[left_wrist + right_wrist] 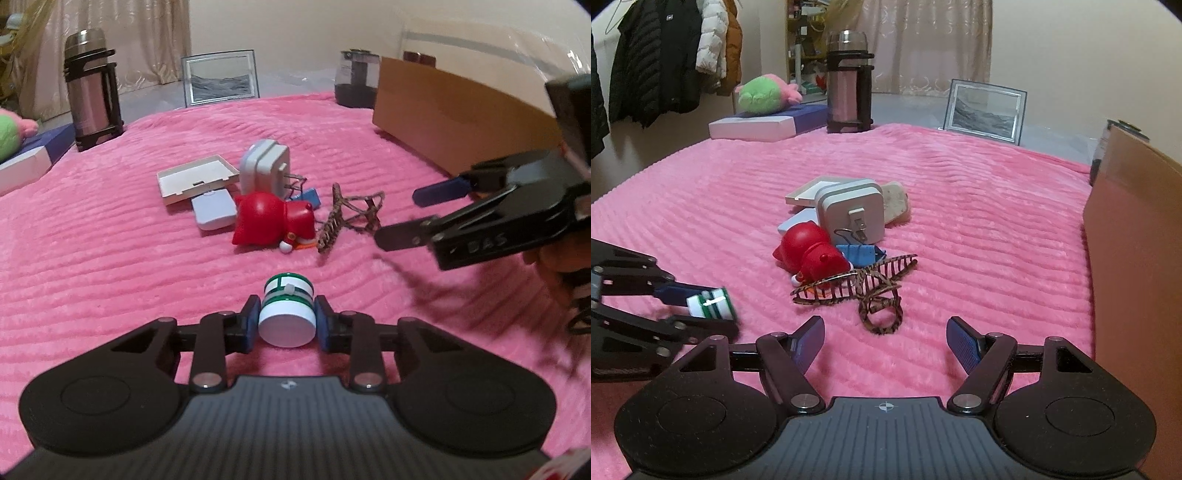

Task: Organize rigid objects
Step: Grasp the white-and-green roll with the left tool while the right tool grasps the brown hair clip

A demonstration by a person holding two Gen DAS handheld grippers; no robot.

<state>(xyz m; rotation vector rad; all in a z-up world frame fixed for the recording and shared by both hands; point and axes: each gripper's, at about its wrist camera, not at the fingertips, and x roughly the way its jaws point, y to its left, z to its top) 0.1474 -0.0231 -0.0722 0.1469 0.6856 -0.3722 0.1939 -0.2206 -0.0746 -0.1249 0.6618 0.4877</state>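
Observation:
My left gripper [285, 320] is shut on a small white and green cylinder [287, 314], held just above the pink blanket; it also shows in the right wrist view [711, 303]. My right gripper [885, 341] is open and empty, just short of a tortoiseshell hair claw [862, 288]. Behind the claw lies a pile: a red figurine [812, 254], a blue binder clip [860, 254], a white plug adapter [851, 212], a white box lid [197, 177] and a pale flat case [214, 210]. The right gripper also shows at the right of the left wrist view [399, 218].
A cardboard box [1137, 258] stands at the right edge of the blanket. At the back are a steel thermos [847, 83], a framed sand picture [984, 110], a dark glass jar [356, 79], and a green plush [764, 94] on a flat box.

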